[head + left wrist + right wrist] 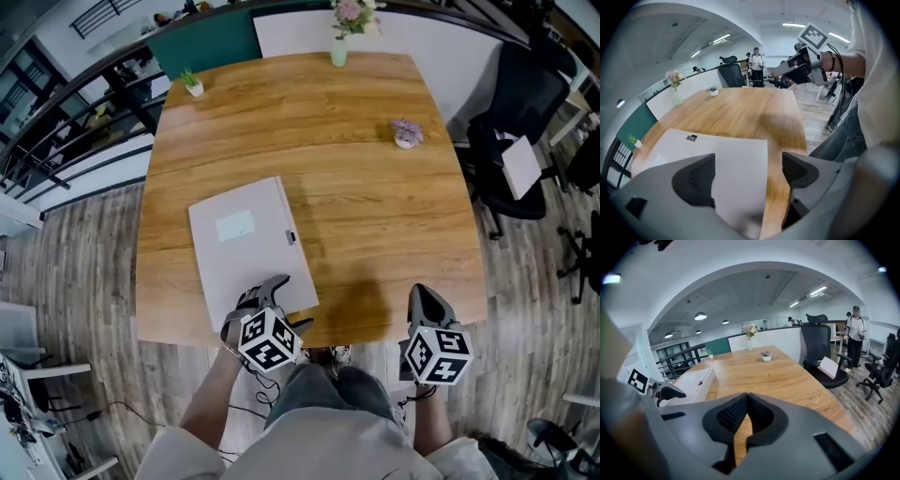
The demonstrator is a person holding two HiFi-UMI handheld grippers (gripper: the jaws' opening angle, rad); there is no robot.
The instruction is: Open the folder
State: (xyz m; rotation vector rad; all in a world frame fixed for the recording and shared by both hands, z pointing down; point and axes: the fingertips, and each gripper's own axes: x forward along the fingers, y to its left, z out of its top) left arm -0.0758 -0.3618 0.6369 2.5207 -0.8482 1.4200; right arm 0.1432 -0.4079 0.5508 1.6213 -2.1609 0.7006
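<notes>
A rounded wooden table (375, 216) stands on plank flooring, with black office chairs (511, 141) to the right. One pale folder (248, 248) lies shut and flat on the near-left part. Three small pots line the far side: a green plant (194, 86), a pink-flower vase (339, 47) and a purple bloom (406, 134). The left gripper (747, 173) has its jaws apart around the folder's near-right corner. The right gripper (747, 411) has its jaws closed on nothing, over the near-right edge.

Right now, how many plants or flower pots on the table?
3: flower vase at the far edge, small green plant at the far-left corner, purple-flowered pot toward the right edge. None seems hidden.
</notes>
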